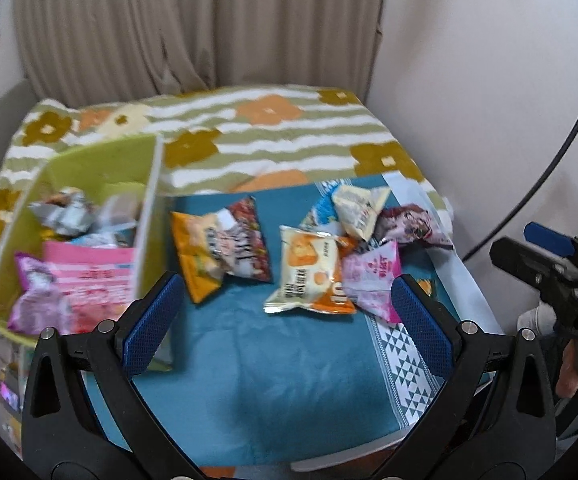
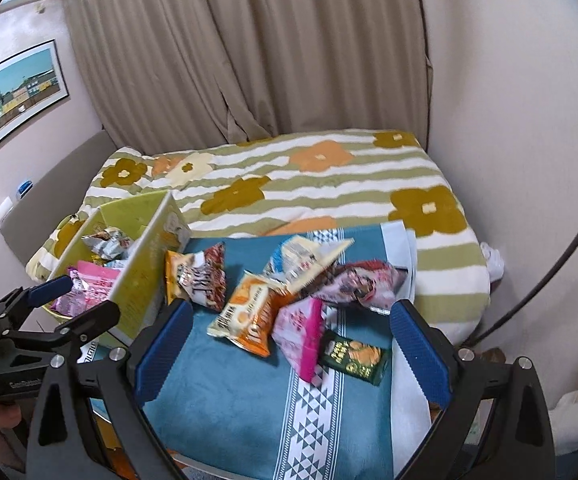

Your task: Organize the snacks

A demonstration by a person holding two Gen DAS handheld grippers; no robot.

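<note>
Snack packets (image 1: 309,272) on cloth (image 1: 249,380); box (image 1: 89,168) left

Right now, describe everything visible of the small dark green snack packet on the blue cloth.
The dark green packet is small, flat and glossy like foil or plastic, with a golden picture and pale print. It lies face up on the blue cloth, nearest the camera, and its left edge seems to touch the pink packet. Neither gripper touches it.
</note>
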